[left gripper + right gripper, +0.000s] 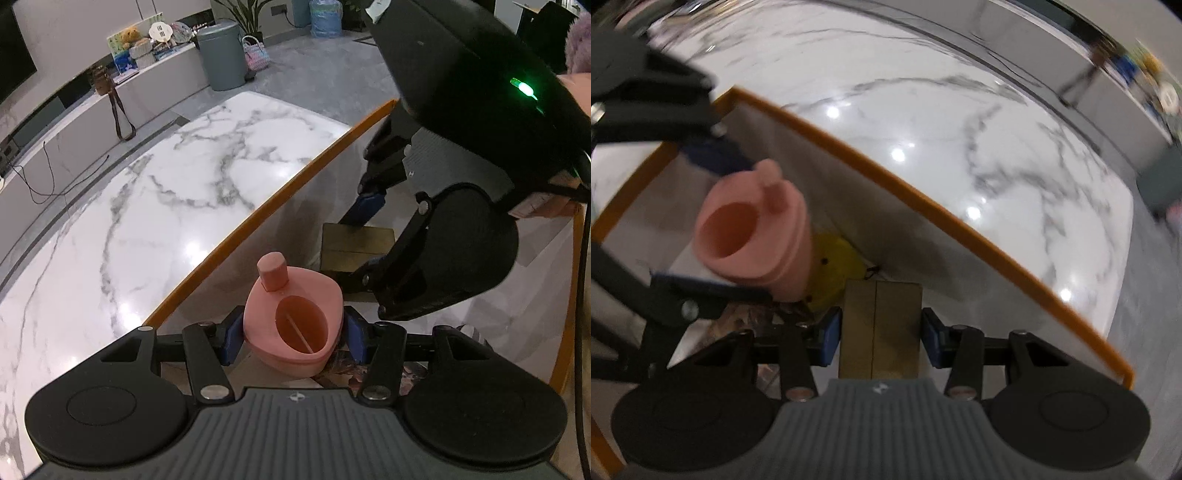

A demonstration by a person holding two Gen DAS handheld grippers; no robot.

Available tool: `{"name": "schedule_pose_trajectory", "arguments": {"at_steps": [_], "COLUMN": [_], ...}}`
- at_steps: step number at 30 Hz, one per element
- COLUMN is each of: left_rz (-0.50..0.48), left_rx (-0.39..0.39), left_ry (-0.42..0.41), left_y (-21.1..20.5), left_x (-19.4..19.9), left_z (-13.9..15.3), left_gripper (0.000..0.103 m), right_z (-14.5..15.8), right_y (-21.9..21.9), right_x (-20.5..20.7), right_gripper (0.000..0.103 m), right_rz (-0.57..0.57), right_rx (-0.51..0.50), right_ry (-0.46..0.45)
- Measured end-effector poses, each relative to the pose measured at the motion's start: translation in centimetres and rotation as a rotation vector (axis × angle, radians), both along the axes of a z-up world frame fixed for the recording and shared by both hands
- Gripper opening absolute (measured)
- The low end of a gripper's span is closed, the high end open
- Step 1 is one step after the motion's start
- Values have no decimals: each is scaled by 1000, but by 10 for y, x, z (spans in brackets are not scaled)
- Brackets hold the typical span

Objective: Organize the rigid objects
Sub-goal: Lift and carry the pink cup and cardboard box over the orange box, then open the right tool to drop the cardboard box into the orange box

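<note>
In the left wrist view, a pink cup [295,317] is gripped by the left claw [293,334], its blue pads [232,339] pressed on both sides; a short peg stands on the cup's rim at 12 o'clock. The cup is held over a box with an orange rim [258,218] resting on a marble tabletop [147,192]. At 2 o'clock the right claw [369,236] is seen from outside, reaching down onto a brown block [354,247].

In the right wrist view, the block [881,332] lies between the right claw's [881,338] pads; contact is not clearly shown, so its grip cannot be told. The cup [753,236] appears at 10 o'clock. Only here is a yellow item [834,266] seen behind the cup, inside the box [923,206].
</note>
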State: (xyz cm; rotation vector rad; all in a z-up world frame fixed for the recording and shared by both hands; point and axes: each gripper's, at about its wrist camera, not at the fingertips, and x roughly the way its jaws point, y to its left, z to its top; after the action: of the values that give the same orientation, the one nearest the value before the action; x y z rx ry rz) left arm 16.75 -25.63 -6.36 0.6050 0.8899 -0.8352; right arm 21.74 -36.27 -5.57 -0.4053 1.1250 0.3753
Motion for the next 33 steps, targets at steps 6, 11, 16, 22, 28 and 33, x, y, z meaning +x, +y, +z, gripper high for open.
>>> {"name": "schedule_pose_trajectory", "arguments": {"at_steps": [6,11,16,22,28,33], "left_rz": [7,8,8,5,-17,-81], "left_rx": [-3,-19,-20,-19,-24,-45], "left_ry": [16,27,28,24,30,37], "left_y": [-1,0,-1,-3,-6,-15], "left_x": [2,0,-3,-5,-8,-15], "left_z": [-3,-3,-2,-1,0,1], "left_gripper": [63,63,63,63,63,63], "right_z": [2,1,-5,-11,-13,-9], "right_y": [-3,-22,-40,-38,-30,-42], "right_x": [-6,-11,-12,-6,-4,-11], "right_gripper": [64,60,33,21,21,23], "right_rz": [5,-90,-158,-129,-86,-111], "right_rx": [-64,-81,-40,-2,27,8], "right_ry": [-14,8,35,-6,-39,-51]}}
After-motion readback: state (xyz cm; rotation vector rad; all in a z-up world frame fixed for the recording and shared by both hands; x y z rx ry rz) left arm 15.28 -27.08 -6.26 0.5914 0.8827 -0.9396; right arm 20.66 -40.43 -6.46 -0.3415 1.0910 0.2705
